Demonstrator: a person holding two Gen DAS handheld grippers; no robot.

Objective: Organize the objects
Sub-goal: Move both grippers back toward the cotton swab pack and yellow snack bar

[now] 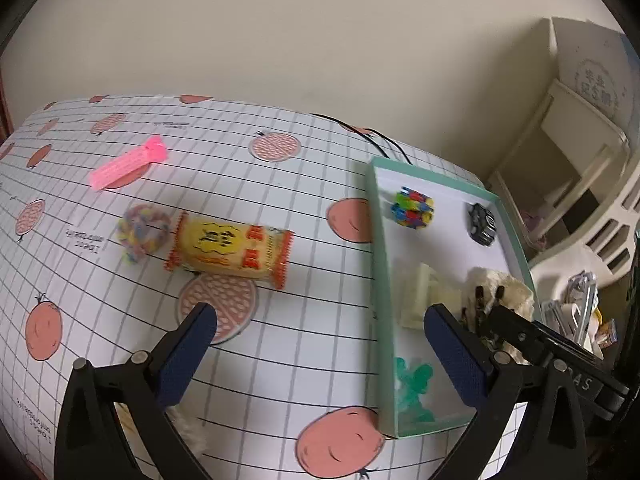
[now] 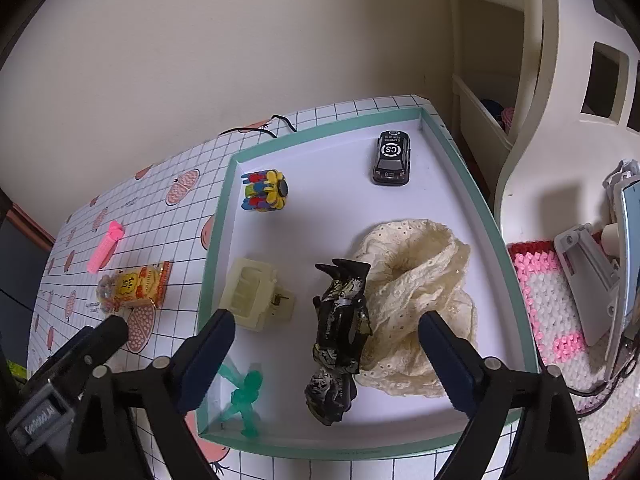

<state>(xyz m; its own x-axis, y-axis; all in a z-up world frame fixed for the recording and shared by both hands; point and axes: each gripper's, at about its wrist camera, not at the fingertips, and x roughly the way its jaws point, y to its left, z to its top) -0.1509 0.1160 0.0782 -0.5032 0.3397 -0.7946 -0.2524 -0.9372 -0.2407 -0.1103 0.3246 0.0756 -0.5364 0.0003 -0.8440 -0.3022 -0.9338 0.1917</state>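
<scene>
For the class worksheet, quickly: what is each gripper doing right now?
Left gripper: open, holding nothing, above the tablecloth.
Right gripper: open, holding nothing, above the black wrapped item in the tray.

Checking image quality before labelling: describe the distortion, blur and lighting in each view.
Left wrist view: fisheye bends the tablecloth grid lines, corners vignetted black, cream clip and green figure soft. Right wrist view: tray edges bow outward, toy car sharp, light even, shadows soft, no glare.
</scene>
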